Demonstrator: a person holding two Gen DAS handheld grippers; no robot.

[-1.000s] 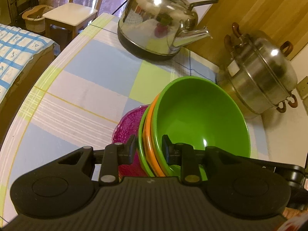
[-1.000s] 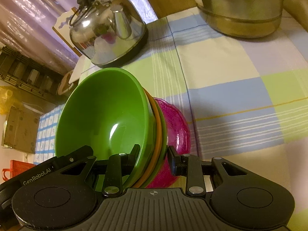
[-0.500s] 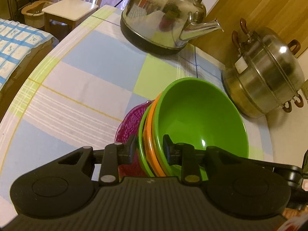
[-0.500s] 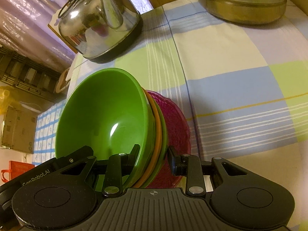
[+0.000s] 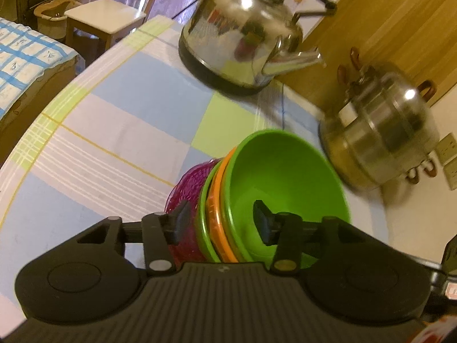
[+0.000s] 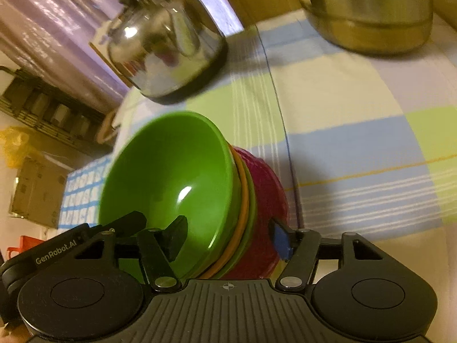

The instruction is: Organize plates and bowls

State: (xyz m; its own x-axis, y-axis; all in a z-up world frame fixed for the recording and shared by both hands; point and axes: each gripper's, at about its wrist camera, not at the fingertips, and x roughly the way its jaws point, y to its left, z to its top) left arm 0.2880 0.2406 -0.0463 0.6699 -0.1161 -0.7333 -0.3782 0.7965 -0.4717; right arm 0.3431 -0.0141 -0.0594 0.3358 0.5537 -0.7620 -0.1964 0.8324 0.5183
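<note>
A nested stack stands on the checked tablecloth: a green bowl on top, an orange rim under it, another green rim, and a magenta bowl at the bottom. My left gripper straddles the stack's left rim, one finger outside and one inside the green bowl. Its jaws are opening and the pads stand off the rims. My right gripper straddles the opposite rim of the green bowl and magenta bowl. It is also opening, with its pads clear of the stack.
A steel kettle stands behind the stack, and a steel steamer pot stands at the back right by the wall. The table's curved edge runs along the left. Beyond it are a wooden chair and a blue-checked bed.
Both grippers' jaws have spread wide. Earlier they were clamped on the stack's rims; now gaps show beside the pads. The stack has stayed in place.
</note>
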